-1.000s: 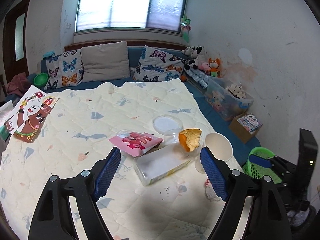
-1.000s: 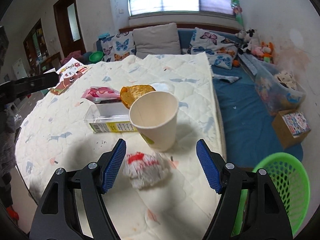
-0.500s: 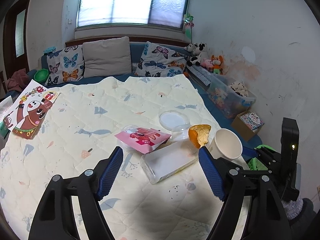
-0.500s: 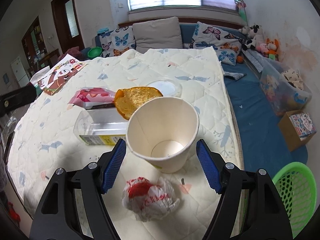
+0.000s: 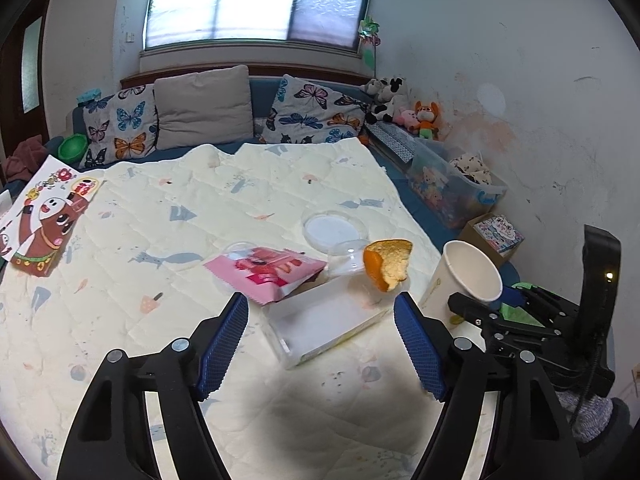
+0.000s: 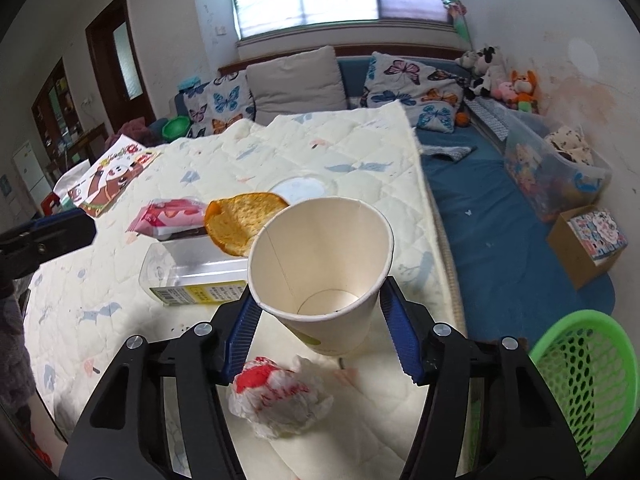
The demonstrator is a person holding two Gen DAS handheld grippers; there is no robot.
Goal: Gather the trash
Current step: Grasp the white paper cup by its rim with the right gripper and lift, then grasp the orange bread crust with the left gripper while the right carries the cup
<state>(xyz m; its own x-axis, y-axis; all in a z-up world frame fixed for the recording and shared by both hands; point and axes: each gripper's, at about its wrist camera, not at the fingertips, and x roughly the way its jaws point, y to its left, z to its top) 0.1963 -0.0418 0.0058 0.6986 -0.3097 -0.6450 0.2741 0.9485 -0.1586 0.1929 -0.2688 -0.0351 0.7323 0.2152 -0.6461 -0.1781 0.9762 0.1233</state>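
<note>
On the quilted bed, from the wide-open, empty left gripper (image 5: pixel 320 344) at nine o'clock to the right gripper (image 6: pixel 316 336), whose jaws flank the upright paper cup (image 6: pixel 324 264) without visibly squeezing, the cup looks light and crushable, best pinched gently mid-wall.

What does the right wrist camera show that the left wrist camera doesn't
Only the right wrist view shows the crumpled red and white wrapper below the gripper, the whole green basket and the wardrobe doorway at left. Only the left wrist view shows the left gripper open over the clear plastic box, with the right gripper seen from the side. Both share the paper cup between the right gripper's fingers, the orange peel, the pink snack bag and the round lid.
</note>
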